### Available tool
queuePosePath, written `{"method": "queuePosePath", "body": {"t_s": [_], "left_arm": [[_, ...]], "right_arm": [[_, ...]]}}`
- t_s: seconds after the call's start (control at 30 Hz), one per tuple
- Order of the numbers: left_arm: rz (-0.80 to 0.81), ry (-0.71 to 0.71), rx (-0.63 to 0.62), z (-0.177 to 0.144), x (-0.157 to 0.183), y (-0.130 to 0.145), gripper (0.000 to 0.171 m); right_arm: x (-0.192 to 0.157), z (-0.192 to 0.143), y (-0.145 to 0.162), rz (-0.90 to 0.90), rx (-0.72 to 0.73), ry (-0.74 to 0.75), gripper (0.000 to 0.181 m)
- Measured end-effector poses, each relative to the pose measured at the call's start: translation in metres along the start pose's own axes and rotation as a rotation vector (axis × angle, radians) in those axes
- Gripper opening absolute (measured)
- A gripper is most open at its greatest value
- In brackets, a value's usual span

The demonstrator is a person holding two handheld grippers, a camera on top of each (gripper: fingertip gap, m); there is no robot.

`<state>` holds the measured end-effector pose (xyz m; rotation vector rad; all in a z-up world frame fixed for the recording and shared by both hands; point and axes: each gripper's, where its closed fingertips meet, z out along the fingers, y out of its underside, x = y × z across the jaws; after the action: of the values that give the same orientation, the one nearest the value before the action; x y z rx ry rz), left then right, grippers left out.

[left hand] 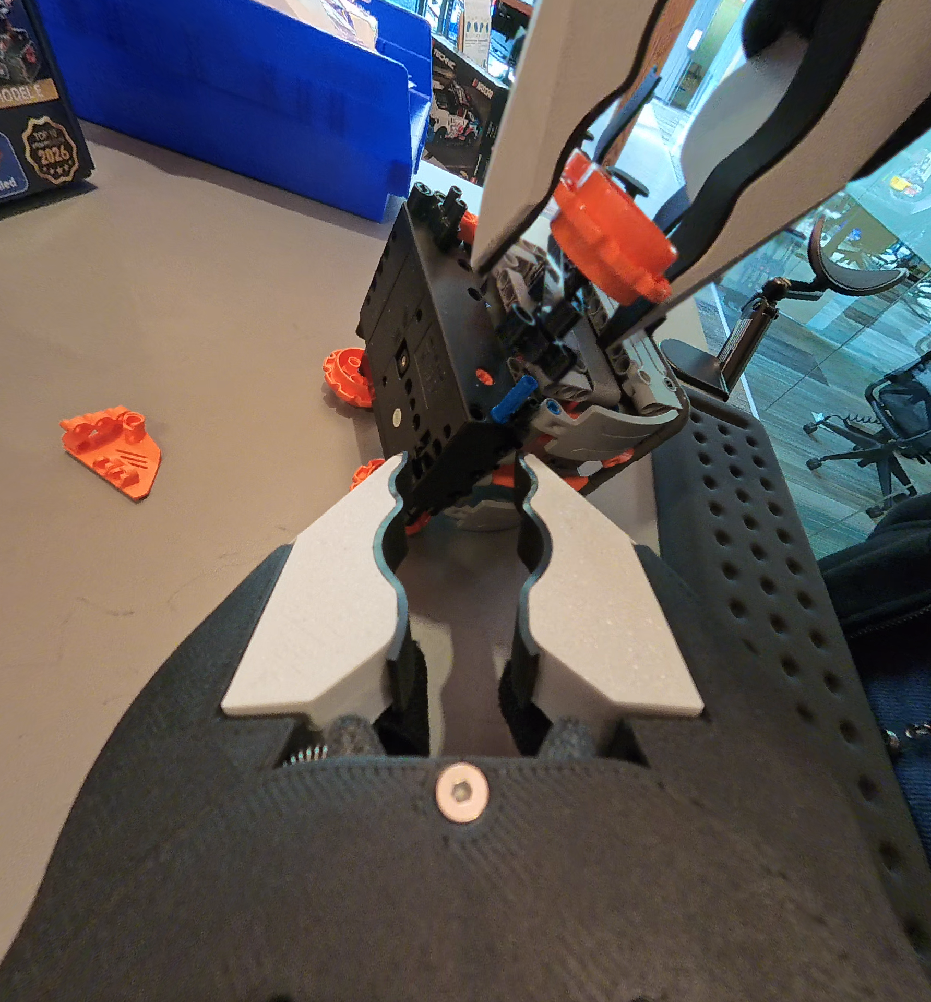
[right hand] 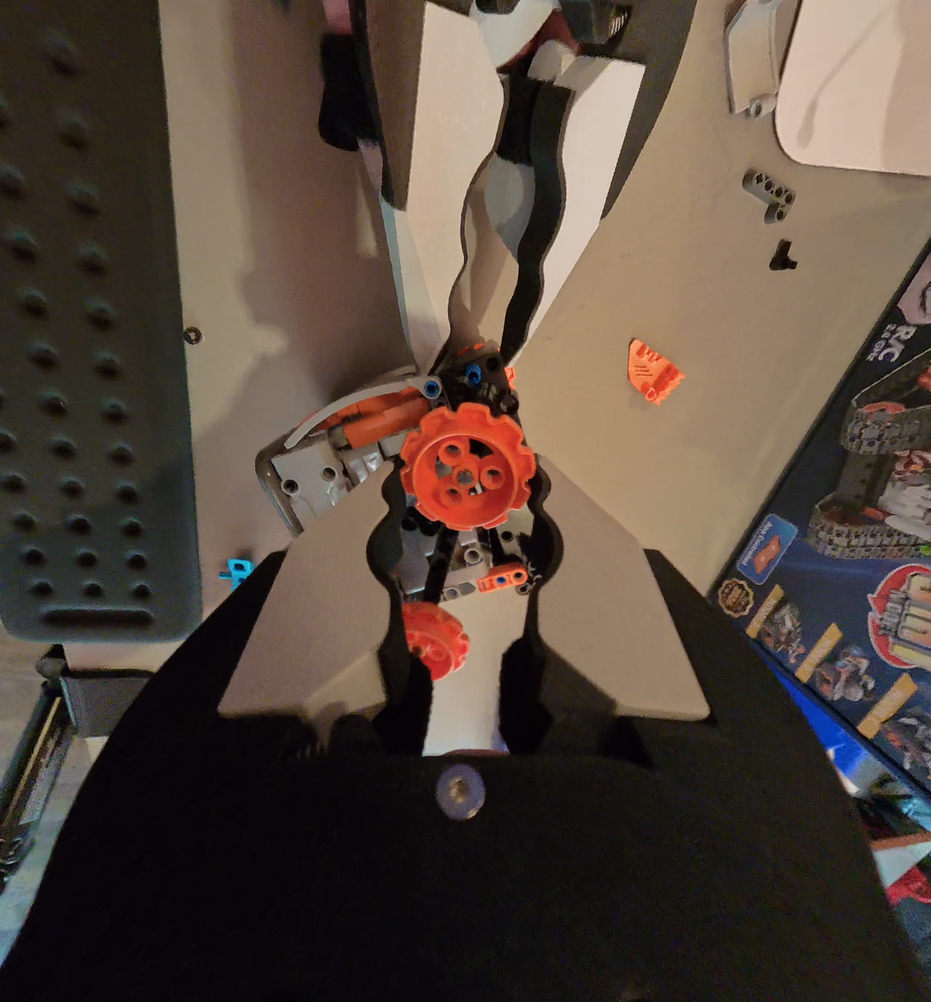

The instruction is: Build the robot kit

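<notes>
Two grippers on one brick model (left hand: 441, 347), left gripper (left hand: 460, 477) jaws pinching its black end, right gripper (right hand: 466, 477) jaws clamping its orange wheel (right hand: 466, 466)

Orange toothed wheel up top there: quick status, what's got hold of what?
Right gripper shut on orange toothed plastic wheel. Left gripper shut on black-and-grey brick-built vehicle chassis. Loose orange wedge panel lies apart on grey table.
</notes>
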<state>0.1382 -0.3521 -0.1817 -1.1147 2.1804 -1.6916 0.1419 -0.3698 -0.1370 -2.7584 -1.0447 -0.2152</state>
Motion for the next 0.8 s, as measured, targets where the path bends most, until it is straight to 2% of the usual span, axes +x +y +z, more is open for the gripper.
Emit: {"method": "queuePosePath", "body": {"t_s": [0.07, 0.27, 0.8], "left_arm": [[0.002, -0.001, 0.000, 0.0001, 0.0000, 0.0000, 0.036], [0.001, 0.001, 0.000, 0.0001, 0.0000, -0.0001, 0.037], [0.007, -0.001, 0.001, 0.0007, 0.0000, -0.0005, 0.036]], "right_arm": [[0.0001, -0.0007, -0.0057, -0.027, 0.023, -0.012, 0.042], [-0.0045, 0.0023, -0.0002, -0.088, -0.036, -0.049, 0.042], [-0.0044, 0.0068, -0.0009, -0.114, -0.087, -0.046, 0.042]]}}
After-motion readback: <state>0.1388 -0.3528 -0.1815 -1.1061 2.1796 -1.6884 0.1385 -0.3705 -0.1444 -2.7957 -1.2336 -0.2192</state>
